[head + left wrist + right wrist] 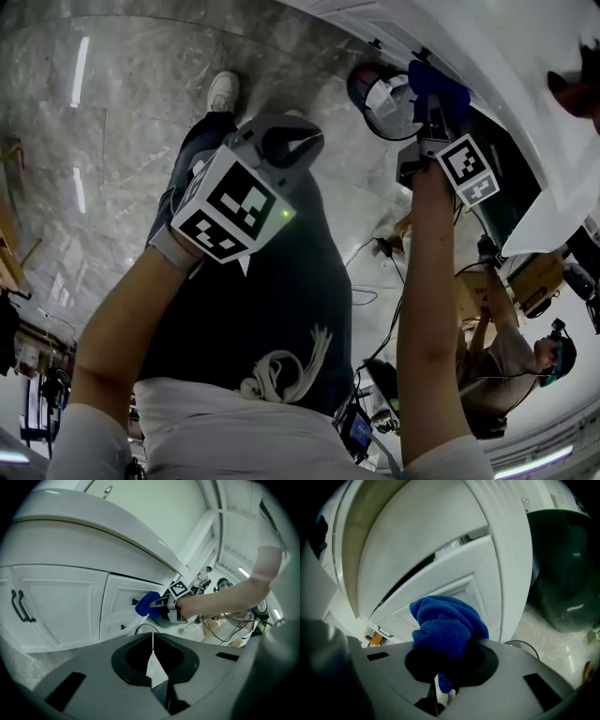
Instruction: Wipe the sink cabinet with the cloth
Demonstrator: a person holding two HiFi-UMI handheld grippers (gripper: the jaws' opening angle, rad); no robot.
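Note:
A blue cloth (436, 86) is bunched in my right gripper (429, 101), which is shut on it and holds it against the white sink cabinet (450, 37). In the right gripper view the cloth (447, 623) bulges out of the right gripper (440, 691) and touches a drawer front of the cabinet (422, 541). The left gripper (291, 141) hangs over my legs, away from the cabinet, with its jaws together and nothing in them. From the left gripper (152, 651) I see the cloth (148, 604) on a drawer beside the cabinet doors (61, 606).
A dark green bin (567, 573) stands right of the cabinet, seen as a round bin (382, 94) below the cloth. Black handles (21, 606) sit on the cabinet door. Cables (375, 248) lie on the marble floor. Another person (525, 361) crouches at the right.

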